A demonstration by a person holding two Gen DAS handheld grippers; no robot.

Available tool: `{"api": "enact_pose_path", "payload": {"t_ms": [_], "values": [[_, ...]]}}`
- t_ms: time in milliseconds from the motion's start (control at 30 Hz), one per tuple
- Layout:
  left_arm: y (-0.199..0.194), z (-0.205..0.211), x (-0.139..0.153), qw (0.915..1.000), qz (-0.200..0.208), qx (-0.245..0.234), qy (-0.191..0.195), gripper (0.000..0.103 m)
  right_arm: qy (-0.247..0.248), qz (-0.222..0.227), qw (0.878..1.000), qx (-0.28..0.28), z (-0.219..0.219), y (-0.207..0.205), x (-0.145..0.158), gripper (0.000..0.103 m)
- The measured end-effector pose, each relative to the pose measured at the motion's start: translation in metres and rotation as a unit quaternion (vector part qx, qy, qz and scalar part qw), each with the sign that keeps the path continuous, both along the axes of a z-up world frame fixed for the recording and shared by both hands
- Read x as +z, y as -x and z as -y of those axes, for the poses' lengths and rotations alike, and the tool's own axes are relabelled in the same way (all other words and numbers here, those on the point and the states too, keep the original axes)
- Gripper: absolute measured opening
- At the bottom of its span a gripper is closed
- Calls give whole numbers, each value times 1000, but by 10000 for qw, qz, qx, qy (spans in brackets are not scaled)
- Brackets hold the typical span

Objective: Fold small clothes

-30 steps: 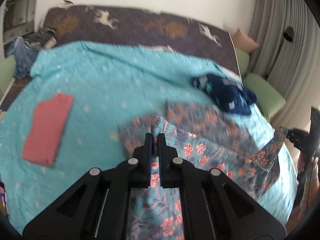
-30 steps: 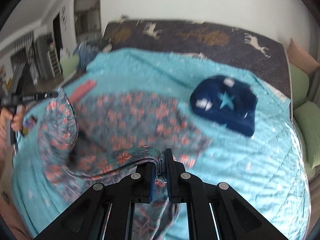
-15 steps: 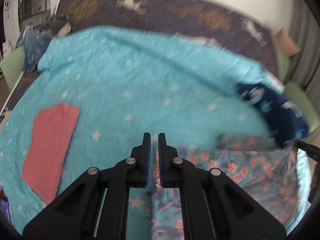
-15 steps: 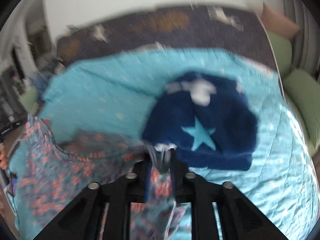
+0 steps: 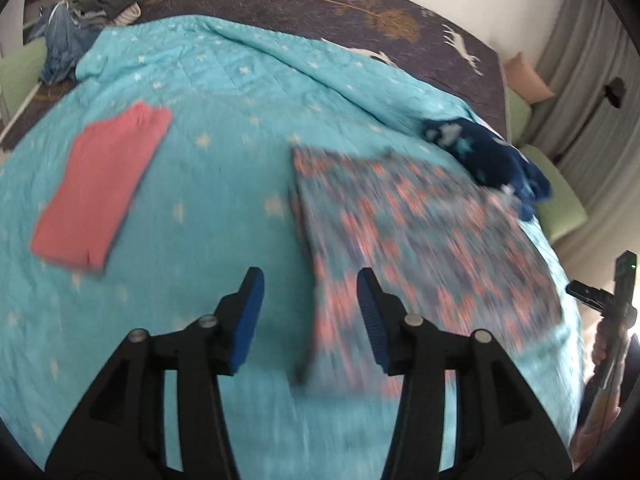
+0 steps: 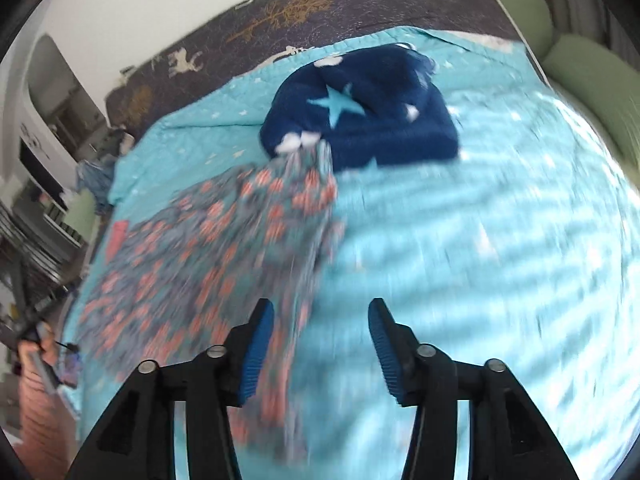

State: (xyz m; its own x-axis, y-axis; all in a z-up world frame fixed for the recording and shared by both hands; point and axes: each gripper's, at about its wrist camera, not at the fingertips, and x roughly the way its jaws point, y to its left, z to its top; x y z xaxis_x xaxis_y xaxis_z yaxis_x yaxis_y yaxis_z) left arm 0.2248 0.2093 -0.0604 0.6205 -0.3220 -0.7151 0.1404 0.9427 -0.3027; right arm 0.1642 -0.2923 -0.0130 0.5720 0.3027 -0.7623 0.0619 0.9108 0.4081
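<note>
On turquoise quilt (image 5: 224, 184): floral garment (image 5: 420, 240) flat; both tongs opening, unpinched.

Quilt (image 5: 224, 92): turquoise, small white stars.
Floral garment (image 5: 420, 232): grey-blue ground, coral-pink flower print.
Folded garment (image 5: 104, 184): plain salmon pink.
Fleece garment (image 6: 372, 108): navy, light-blue star, white patches.
Bedspread (image 5: 360, 4): dark purple-grey, white deer, gold trees.
Cushions (image 6: 592, 80): pale green.
Curtain (image 5: 592, 92): grey.
Gripper pads (image 5: 248, 312): blue; arms black.
</note>
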Motion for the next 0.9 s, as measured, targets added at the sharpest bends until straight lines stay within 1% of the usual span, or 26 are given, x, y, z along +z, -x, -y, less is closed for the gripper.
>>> {"api": "enact_pose_path", "payload": {"t_ms": [67, 133, 233, 300, 333, 367, 400, 467, 500, 533, 567, 600, 667, 733, 767, 800, 833, 867, 900], "values": [[25, 2, -5, 9999, -2, -107, 99, 55, -392, 14, 9992, -39, 0, 24, -3, 59], [46, 6, -13, 9995, 4, -186, 237, 61, -834, -67, 9965, -64, -3, 44, -11, 63], [57, 13, -27, 9988, -169, -138, 434, 61, -1465, -291, 9887, -91, -9, 59, -30, 66], [59, 17, -38, 9970, -323, -52, 695, 61, -1807, -455, 9824, -118, -13, 58, -40, 66], [59, 18, -40, 9959, -392, -38, 820, 61, -1960, -463, 9794, -131, -16, 58, -43, 66], [57, 19, -42, 9946, -433, -40, 946, 61, -2062, -431, 9775, -101, -20, 58, -44, 67], [55, 21, -43, 9945, -400, 6, 972, 61, -2154, -393, 9757, -14, -24, 56, -44, 67], [52, 23, -42, 9959, -315, 283, 796, 61, -2181, -417, 9750, 72, -33, 48, -45, 68], [49, 21, -42, 9956, -284, 402, 795, 61, -2128, -464, 9760, 29, -35, 43, -47, 68], [46, 19, -44, 9938, -309, 452, 965, 61, -2095, -510, 9765, -27, -38, 38, -49, 69], [44, 17, -45, 9922, -355, 469, 1102, 61, -2181, -532, 9744, -65, -41, 33, -52, 69], [39, 15, -48, 9887, -462, 503, 1337, 61, -2280, -538, 9721, -85, -42, 30, -55, 69], [33, 13, -53, 9865, -548, 611, 1416, 61, -2571, -578, 9645, -186, -43, 22, -62, 70], [26, 11, -56, 9845, -554, 815, 1448, 57, -2738, -587, 9595, -303, -42, 13, -67, 70], [23, 9, -56, 9823, -565, 935, 1518, 53, -2825, -562, 9569, -378, -41, 10, -68, 70], [19, 6, -58, 9778, -614, 1176, 1621, 40, -2913, -526, 9540, -483, -40, 7, -69, 70], [15, 3, -60, 9740, -670, 1315, 1718, 33, -2991, -503, 9511, -585, -38, 3, -69, 70], [11, -1, -64, 9671, -775, 1434, 1954, 30, -3049, -476, 9489, -653, -36, 0, -69, 70], [10, -2, -66, 9625, -813, 1486, 2121, 24, -3122, -423, 9463, -725, -35, -4, -70, 70]]}}
